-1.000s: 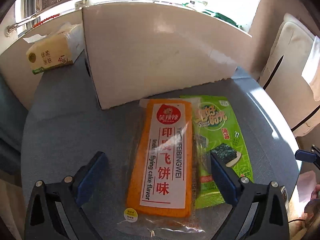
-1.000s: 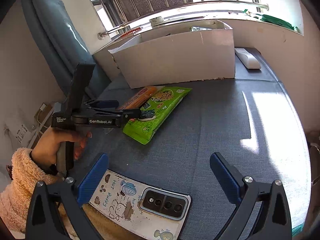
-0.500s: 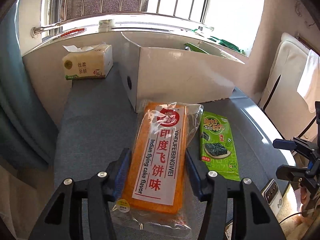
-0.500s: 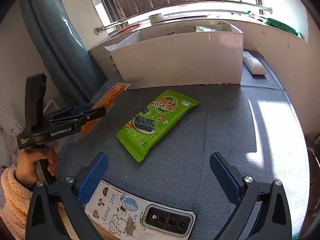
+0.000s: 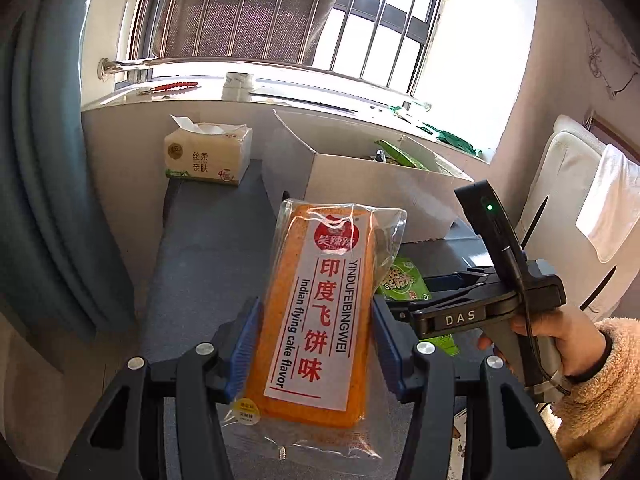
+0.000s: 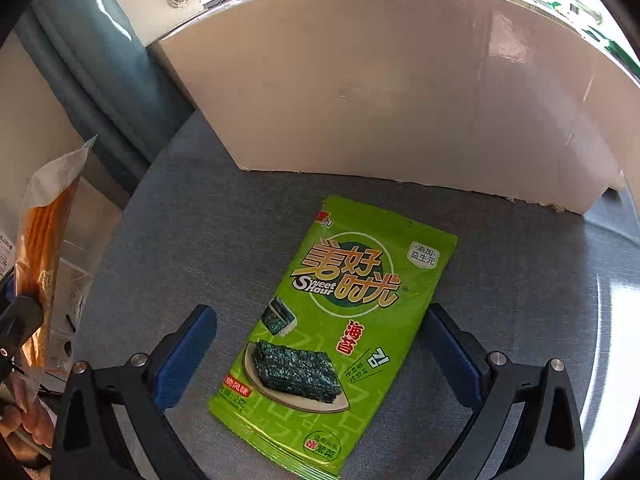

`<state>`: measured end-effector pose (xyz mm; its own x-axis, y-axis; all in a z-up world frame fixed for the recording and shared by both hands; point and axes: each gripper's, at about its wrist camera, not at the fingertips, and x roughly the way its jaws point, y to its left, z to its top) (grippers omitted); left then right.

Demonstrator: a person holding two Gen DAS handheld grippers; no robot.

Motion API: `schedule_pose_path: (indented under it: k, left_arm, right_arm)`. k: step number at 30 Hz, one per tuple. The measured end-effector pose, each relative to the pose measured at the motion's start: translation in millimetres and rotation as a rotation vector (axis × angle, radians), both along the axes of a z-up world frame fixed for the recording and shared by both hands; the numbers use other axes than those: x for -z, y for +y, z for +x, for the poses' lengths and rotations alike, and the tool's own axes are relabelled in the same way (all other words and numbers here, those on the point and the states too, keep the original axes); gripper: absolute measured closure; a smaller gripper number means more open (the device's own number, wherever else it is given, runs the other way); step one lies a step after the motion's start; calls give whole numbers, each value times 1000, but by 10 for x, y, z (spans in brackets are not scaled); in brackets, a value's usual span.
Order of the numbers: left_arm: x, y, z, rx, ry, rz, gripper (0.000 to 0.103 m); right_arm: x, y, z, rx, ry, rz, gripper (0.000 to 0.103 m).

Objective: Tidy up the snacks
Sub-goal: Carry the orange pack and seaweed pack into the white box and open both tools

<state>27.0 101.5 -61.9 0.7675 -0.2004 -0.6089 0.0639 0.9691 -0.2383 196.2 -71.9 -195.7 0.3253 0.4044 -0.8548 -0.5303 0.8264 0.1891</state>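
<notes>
Your left gripper has its blue pads pressed against both long edges of the orange flying-cake packet, pinching it low on its length so that most of the packet runs forward past the fingertips and its clear sealed tail hangs back between the gripper's arms. The packet is lifted off the grey tabletop, and beyond its far end stands the white cardboard box, open at the top with green wrappers showing inside. A tissue pack sits ahead and to the left of the jaws, against the wall. Your right gripper has its jaws spread wide, one pad on either side of the green seaweed snack packet, which lies flat on the tabletop between them. Neither pad touches the packet; the right pad is just beside its edge, the left pad stands further off. The packet's top end points forward to the box's white wall, which fills the view beyond the fingertips. Far to the left of these jaws, the orange packet shows edge-on.
</notes>
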Motion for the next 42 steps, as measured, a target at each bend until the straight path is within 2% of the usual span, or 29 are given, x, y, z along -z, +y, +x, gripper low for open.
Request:
schedule_pose_path:
  k: [3,4,5,6,7,10,13,17,21,23,28,29,30,31,32,33,34,36,38,42]
  left_arm:
    - [-22,9,-23,-23,-2,30,45]
    - [-26,12,-27,-25,-4,33,45]
    - [-25,18,-29,-24,-7,31,45]
    - [-29,21,-32,-24,-9,28,45]
    - [-33,23,-34,-27,-11,28,45]
    - [-59,31,-16,-23,-23,5,45]
    - [-154,29,60,-3,-45,-50,45]
    - [-463,-40,340,25,-100,-117,45]
    - [-799,-145,938,49,-119,-179,45]
    - [-887,-169,1304,43,-94,-219,45]
    - [-914,-198,2088,-46,-29,-214,44]
    - [-905,-189,2184,-71,-19,-199,39]
    - [-897,-185,2268,-89,-10,-177,21]
    - [-875,-158,2332,-98,1,-173,11]
    - [-851,-130,2370,-107,19,-177,0]
    - [-826,-98,2387,-107,34,-184,0]
    - [-805,-68,2382,-104,43,-195,0]
    - [-777,1,2295,-101,36,-205,0]
    - [-779,12,2222,-120,38,-150,0]
    - [-831,-20,2026,-123,-1,-61,0]
  right_arm:
    - [36,192,-103,-90,-50,-95,3]
    - [47,224,-175,-100,-111,-154,18]
    - [19,212,-237,-125,-139,-129,33]
    - [-17,177,-275,-122,-153,-117,43]
    - [-28,143,-289,-117,-135,-127,45]
    - [-208,-74,-384,-114,-147,-33,45]
    - [-524,-374,-423,-72,-173,69,45]
    - [-1123,-876,-287,24,-216,276,44]
    - [-1594,-1074,179,130,-252,368,44]
    - [-1727,-1082,569,182,-200,410,44]
    - [-1761,-826,1357,249,-146,368,43]
    - [-1740,-787,1475,271,-131,368,42]
    - [-1680,-764,1546,282,-114,380,38]
    - [-1663,-733,1639,279,-94,393,27]
    - [-1607,-711,1711,273,-68,416,21]
    - [-1585,-693,1764,267,-42,442,4]
    - [-1552,-687,1762,273,-29,461,0]
    - [-1550,-700,1713,294,-71,491,0]
    - [-1575,-716,1652,294,-129,483,0]
    - [-1623,-658,1490,256,-202,399,0]
